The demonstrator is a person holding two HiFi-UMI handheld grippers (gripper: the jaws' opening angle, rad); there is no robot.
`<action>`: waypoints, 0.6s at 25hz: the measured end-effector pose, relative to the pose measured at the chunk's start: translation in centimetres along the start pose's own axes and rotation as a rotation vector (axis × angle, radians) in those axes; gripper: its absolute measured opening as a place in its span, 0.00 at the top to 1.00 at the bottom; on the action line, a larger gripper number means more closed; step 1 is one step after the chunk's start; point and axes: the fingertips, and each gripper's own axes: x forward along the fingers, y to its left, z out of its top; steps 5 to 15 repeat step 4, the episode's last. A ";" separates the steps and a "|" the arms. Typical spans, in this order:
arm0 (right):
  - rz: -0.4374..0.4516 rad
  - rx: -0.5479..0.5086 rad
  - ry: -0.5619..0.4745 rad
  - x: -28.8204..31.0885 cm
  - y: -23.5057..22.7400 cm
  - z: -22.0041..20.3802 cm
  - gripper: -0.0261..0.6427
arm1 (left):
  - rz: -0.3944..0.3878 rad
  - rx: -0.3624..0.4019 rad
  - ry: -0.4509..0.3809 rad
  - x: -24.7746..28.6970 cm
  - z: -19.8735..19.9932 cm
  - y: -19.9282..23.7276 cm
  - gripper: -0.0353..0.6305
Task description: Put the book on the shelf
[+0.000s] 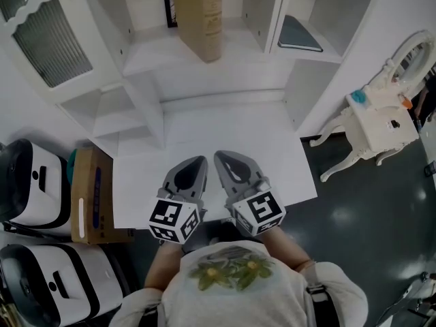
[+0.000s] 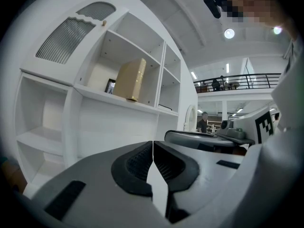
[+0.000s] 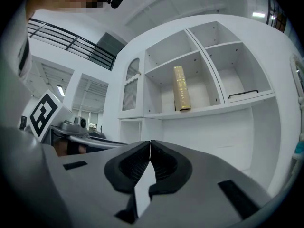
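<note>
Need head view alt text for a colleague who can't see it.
A tan book stands upright in a white shelf unit. Nearer the person, the left claw and right claw sit side by side, both shut and empty, above a white desktop.

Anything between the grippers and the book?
No. In the head view, only bare white desk lies between the shut left gripper, the right gripper and the book standing on the shelf.

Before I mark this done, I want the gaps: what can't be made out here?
- Book: one end cut off by the head view's top edge; spine print too small in the right gripper view.
- Frame: partly behind the book in the head view; its picture too small.
- Flat dark thing: too small to identify in any view.
</note>
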 end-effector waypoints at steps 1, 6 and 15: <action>0.001 0.004 0.002 -0.1 0.1 -0.1 0.91 | 0.001 0.000 0.002 -0.1 -0.1 -0.1 0.90; 0.004 0.013 0.008 -0.4 0.5 -0.6 0.91 | 0.003 -0.001 0.009 -0.6 -0.4 -0.2 0.90; 0.004 0.013 0.008 -0.4 0.5 -0.6 0.91 | 0.003 -0.001 0.009 -0.6 -0.4 -0.2 0.90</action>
